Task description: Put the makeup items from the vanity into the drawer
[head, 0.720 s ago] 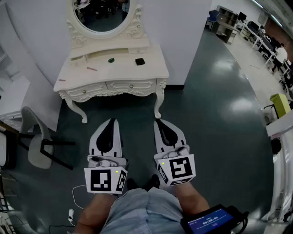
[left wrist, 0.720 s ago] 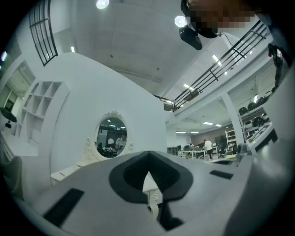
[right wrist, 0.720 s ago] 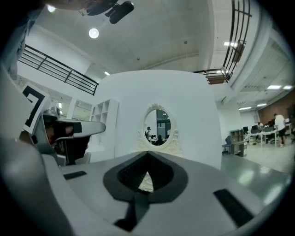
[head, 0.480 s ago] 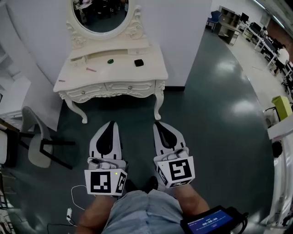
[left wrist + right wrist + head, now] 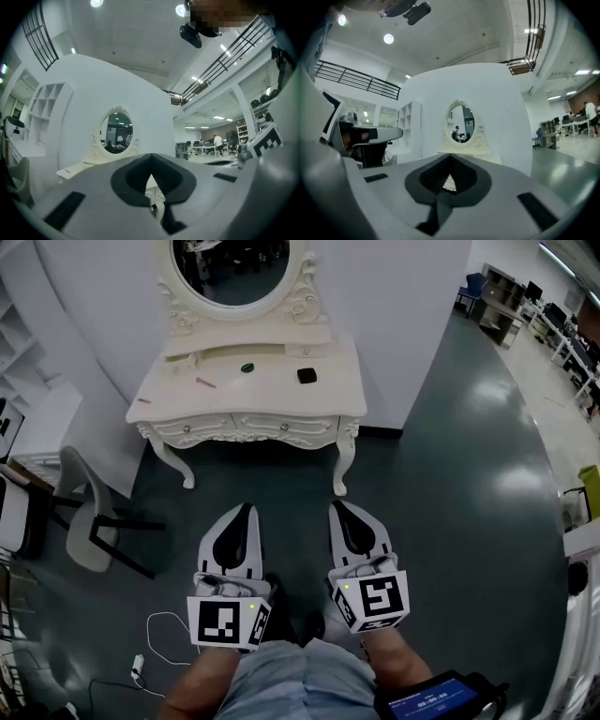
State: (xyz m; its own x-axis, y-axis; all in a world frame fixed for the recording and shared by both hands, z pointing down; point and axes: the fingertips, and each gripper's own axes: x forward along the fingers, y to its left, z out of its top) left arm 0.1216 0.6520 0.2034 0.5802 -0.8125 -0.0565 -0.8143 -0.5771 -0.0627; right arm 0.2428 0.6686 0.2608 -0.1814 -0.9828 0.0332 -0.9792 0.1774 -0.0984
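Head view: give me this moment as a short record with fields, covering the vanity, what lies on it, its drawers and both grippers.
vanity: white, against the wall, ahead of the person
on top: green item, black item, pink stick
drawers: closed
left gripper: fingers together, empty, over the floor, short of the vanity
right gripper: fingers together, empty, beside the left one
task state: no item picked up yet
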